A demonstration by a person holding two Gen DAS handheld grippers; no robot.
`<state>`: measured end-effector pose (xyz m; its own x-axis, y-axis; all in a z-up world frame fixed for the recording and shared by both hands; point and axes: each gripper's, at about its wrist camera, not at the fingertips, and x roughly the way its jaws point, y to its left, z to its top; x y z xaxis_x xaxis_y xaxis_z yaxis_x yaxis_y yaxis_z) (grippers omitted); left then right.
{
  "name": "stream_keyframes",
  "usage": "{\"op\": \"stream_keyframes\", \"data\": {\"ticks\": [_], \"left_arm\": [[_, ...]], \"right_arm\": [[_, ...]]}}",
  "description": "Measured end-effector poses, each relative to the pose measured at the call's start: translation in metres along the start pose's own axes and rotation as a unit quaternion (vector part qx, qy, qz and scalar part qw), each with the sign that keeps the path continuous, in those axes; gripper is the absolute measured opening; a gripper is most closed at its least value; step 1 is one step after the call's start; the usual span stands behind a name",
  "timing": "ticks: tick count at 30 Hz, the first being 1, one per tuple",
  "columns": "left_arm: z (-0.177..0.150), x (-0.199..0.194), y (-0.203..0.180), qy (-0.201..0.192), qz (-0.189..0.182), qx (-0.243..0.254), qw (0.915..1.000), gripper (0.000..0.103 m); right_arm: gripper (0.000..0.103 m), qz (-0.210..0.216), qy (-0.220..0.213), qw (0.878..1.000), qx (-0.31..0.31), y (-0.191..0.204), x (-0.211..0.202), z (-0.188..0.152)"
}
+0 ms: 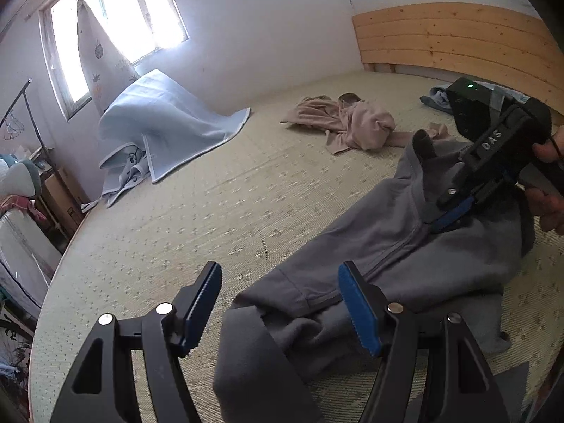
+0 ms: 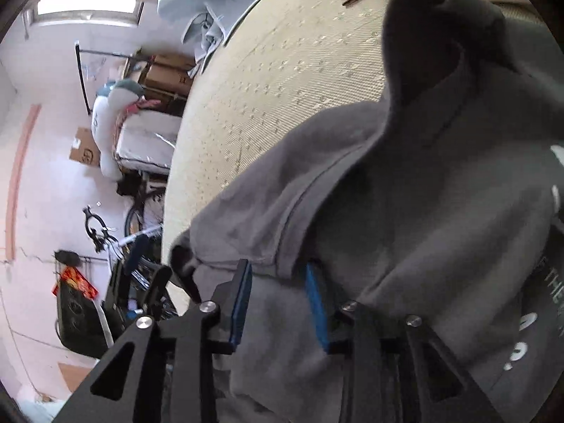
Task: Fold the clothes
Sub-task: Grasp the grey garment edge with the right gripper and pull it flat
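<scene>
A grey zip-front sweatshirt [image 1: 405,232] is spread on the woven mat [image 1: 197,211] that covers the bed, running in the left wrist view from the 6 o'clock edge up toward 2 o'clock. Its dark collar [image 1: 423,144] is raised at the far end, and white lettering is seen on the cloth at the 3 o'clock edge of the right wrist view.

The left gripper [image 1: 280,303] is held at 6 o'clock in its own view, its jaws standing well apart; nothing is pressed by the blue pads [image 1: 359,312], and a bunched sleeve of the sweatshirt lies under and between them.

The right gripper [image 2: 278,303] is seen from the left wrist camera at 3 o'clock, gripped by a hand [image 1: 546,190] and lowered onto the upper part of the garment. In its own view the jaws are partly closed around a fold of grey cloth beside the zip seam; whether the pads are pressed onto that fold cannot be told.

A beige garment [image 1: 352,123] is crumpled on the mat at 1 o'clock, well apart from the sweatshirt. A pale blue blanket [image 1: 165,123] is heaped at 10 o'clock beneath the window [image 1: 141,10], and a wooden headboard [image 1: 447,38] stands at 2 o'clock.
</scene>
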<state>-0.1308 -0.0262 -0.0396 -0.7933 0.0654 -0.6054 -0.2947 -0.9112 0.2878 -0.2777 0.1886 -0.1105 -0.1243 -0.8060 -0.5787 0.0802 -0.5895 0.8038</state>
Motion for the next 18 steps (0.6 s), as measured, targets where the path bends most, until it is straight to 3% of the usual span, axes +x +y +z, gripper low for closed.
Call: {"op": "stream_keyframes", "data": {"ticks": [6,9,18], "left_arm": [[0.001,-0.004,-0.023,0.003,-0.014,0.036,0.9992,0.073],[-0.003,0.0,-0.035,0.013,-0.015,0.063,0.9978,0.073],[-0.008,0.011,-0.05,0.023,0.034,0.112,0.9929,0.073]], "right_arm": [[0.036,0.007,-0.028,1.0,-0.013,0.012,0.008,0.003],[0.005,-0.013,-0.049,0.999,-0.016,0.013,-0.001,0.002],[0.005,0.031,-0.087,0.994,-0.052,0.04,-0.032,0.004]]}}
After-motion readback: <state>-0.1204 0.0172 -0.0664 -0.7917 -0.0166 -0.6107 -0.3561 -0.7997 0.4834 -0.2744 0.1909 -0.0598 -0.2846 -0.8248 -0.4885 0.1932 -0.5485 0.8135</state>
